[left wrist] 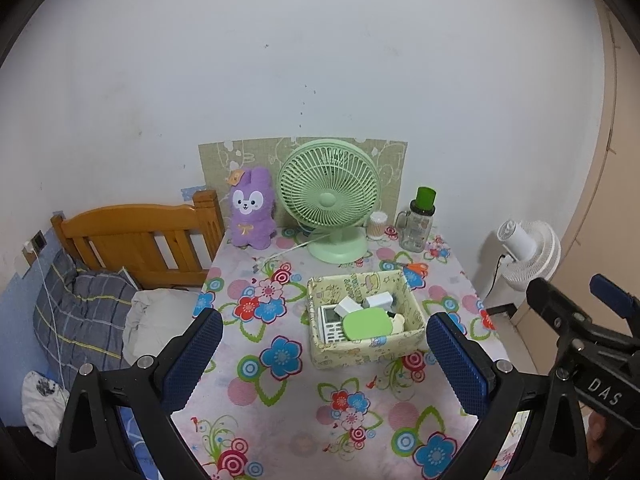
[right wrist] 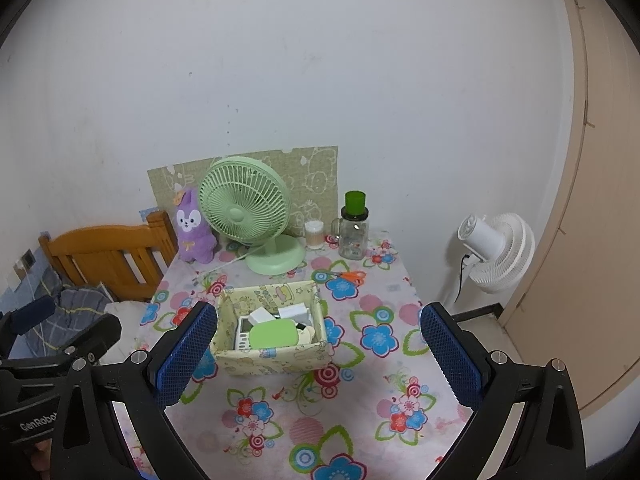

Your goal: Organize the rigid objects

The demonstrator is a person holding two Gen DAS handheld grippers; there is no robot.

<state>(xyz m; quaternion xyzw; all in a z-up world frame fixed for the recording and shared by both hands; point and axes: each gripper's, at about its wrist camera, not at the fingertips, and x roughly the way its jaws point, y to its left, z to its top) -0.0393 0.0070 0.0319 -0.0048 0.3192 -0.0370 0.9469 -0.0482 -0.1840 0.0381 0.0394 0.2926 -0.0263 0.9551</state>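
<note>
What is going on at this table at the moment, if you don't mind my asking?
A person holds two grippers above a floral-cloth table. Both the left gripper and right gripper are open and hold nothing. A yellow patterned box already contains a green case, a calculator-like device and white blocks. Orange scissors lie outside it, behind.

"DAS" on right tongs [left wrist: 600, 300]; "GenRobot" (cut off) on left tongs [right wrist: 60, 320]
</note>
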